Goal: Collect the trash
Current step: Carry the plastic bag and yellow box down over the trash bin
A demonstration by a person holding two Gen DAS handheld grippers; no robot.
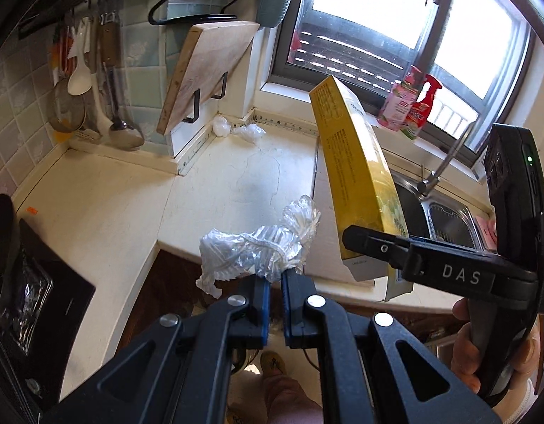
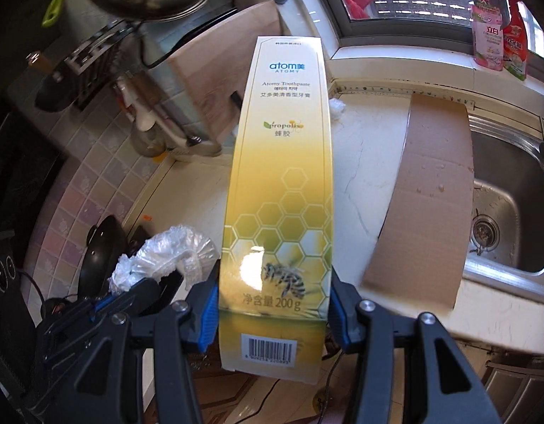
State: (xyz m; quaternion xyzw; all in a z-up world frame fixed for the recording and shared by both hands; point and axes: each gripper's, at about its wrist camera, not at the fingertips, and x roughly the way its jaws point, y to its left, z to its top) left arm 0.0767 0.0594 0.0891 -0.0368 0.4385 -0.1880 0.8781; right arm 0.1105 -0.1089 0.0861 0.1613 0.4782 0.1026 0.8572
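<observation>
Between the right gripper's (image 2: pixel 273 304) blue pads sits a glossy yellow toothpaste box (image 2: pixel 280 176), long axis pointing straight ahead over the counter (image 2: pixel 363 162). Just beside it, the left gripper (image 1: pixel 275 277) is pinched tight on crinkly clear plastic wrap (image 1: pixel 257 247). Flat brown cardboard (image 2: pixel 427 190), nearer the right gripper, bridges the sink (image 2: pixel 512 190) edge.

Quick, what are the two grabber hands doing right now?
Left gripper: closed, pinching the crumpled clear plastic wrap.
Right gripper: closed on the sides of the yellow toothpaste box, holding it up.
</observation>
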